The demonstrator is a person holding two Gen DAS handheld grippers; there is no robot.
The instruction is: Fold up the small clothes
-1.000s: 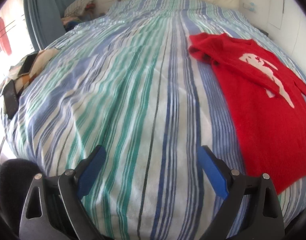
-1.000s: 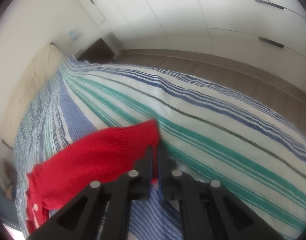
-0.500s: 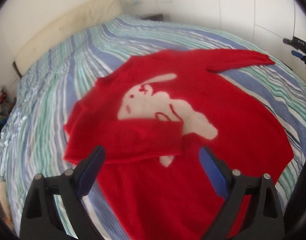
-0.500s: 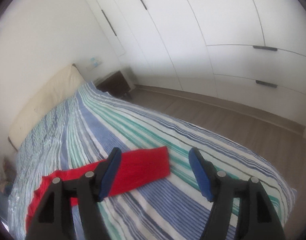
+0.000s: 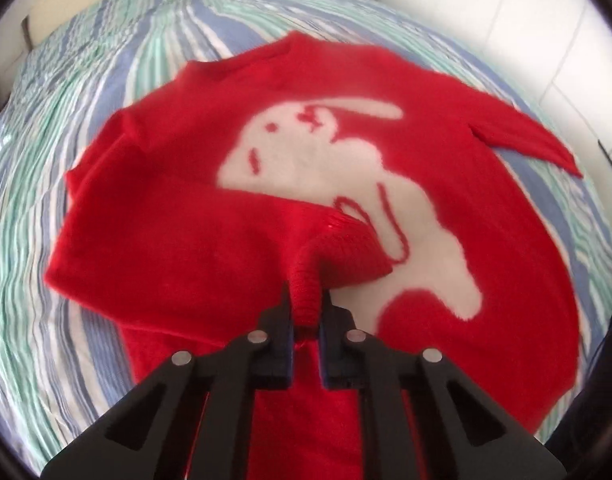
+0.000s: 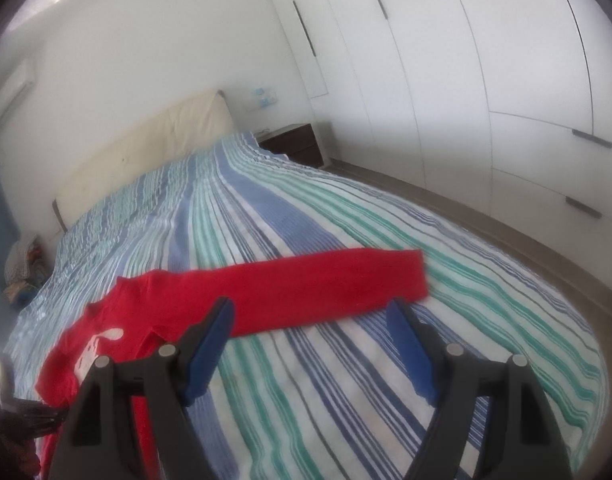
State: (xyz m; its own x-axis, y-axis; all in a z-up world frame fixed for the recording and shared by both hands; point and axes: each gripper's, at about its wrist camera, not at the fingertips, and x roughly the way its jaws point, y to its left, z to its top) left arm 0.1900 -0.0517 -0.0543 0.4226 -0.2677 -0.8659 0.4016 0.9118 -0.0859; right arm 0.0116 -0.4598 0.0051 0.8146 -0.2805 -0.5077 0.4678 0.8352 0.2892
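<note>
- One red sweater lay spread flat on the striped bed, its single white rabbit figure facing up.
- My left tongs had just closed, and they were clamped on the knitted cuff of one sleeve, which was folded across the sweater's front and bunched up between the pads.
- The second sleeve lay stretched straight out across the stripes toward the bed's far edge, touched by nothing.
- My right tongs had just been opening and stood wide apart above the bedspread, with nothing between their two blue pads.
- One cream headboard, one dark nightstand and a wall of white wardrobe doors stood beyond the bed.
</note>
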